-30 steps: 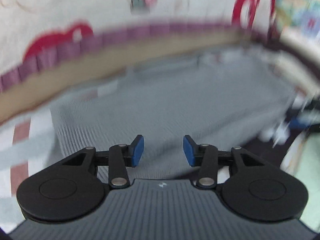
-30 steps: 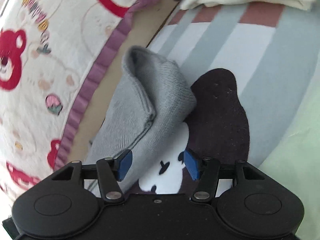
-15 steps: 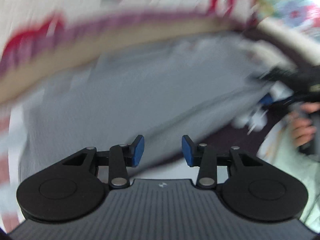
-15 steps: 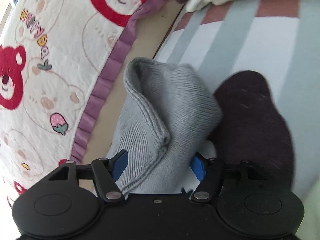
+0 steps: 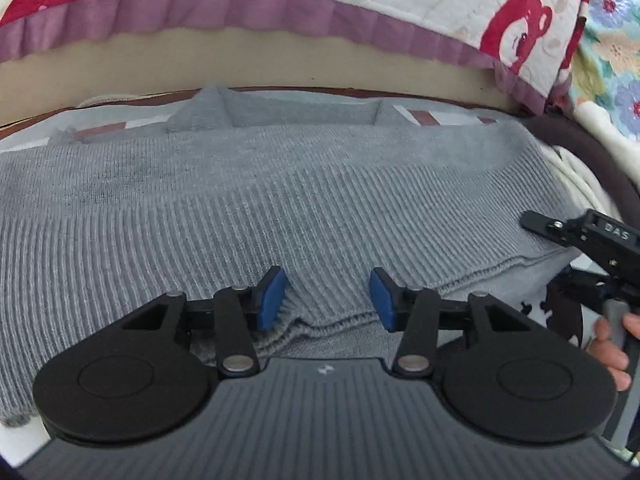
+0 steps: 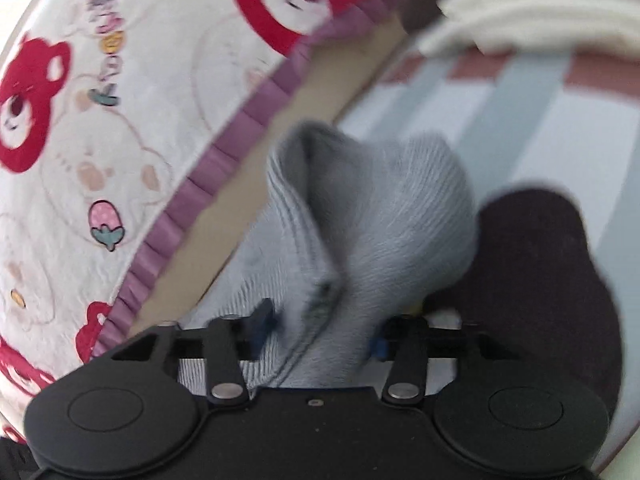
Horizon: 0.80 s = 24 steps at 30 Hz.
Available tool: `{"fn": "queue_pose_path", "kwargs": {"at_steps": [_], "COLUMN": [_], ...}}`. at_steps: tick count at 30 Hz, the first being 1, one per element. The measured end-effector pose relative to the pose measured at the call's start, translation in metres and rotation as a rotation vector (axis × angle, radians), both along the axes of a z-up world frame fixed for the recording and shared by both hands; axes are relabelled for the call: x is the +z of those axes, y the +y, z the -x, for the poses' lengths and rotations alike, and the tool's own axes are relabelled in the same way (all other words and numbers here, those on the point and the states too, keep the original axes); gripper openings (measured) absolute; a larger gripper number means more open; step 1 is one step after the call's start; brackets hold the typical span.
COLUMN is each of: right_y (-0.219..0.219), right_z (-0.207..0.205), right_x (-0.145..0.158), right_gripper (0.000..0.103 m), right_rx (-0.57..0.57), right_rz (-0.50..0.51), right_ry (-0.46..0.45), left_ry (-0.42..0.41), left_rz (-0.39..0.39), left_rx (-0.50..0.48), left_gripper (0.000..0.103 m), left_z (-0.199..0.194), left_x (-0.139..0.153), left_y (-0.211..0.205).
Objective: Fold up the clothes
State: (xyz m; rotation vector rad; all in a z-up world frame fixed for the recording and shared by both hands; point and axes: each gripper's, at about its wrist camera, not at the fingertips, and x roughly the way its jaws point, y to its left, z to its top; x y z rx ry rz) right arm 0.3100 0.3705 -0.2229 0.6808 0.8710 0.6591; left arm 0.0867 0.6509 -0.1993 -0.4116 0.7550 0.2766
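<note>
Lying crosswise before you, the grey ribbed knit sweater (image 5: 304,208) ran its long axis left to right. Your left gripper (image 5: 327,300) straddled the near hem, jaws opening, pads not pressing. Your right gripper (image 6: 320,330) was closing around the bunched right end, but blur hid whether its pads pressed. A dark brown garment (image 6: 532,280) lay partly hidden beneath.

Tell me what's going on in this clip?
A person is folding a grey knit sweater on a striped sheet, with a gripper in each hand. The left gripper is opening, the sweater's near hem between its fingers. The right gripper is closing around a bunched-up end of the sweater.
</note>
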Motion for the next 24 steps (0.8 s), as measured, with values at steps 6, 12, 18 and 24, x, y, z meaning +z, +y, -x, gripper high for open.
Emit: {"fn": "queue_pose_path", "kwargs": {"at_steps": [6, 12, 18, 24], "right_y": [0.054, 0.052, -0.006, -0.082], "right_z": [0.007, 0.049, 0.12, 0.172], "right_x": [0.006, 0.073, 0.128, 0.145], "right_gripper": [0.054, 0.027, 0.026, 0.026], "right_rx": [0.119, 0.249, 0.214, 0.212], "right_rz": [0.104, 0.238, 0.207, 0.314], "right_ry": [-0.142, -0.461, -0.388, -0.355], "left_ry": [-0.009, 0.003, 0.013, 0.113], "left_rz": [-0.009, -0.077, 0.274, 0.221], "left_rx": [0.001, -0.012, -0.124, -0.281], "left_gripper": [0.047, 0.043, 0.034, 0.032], "left_z": [-0.002, -0.003, 0.022, 0.058], "left_x": [0.001, 0.005, 0.016, 0.04], "left_y": [0.0, -0.017, -0.015, -0.088]}}
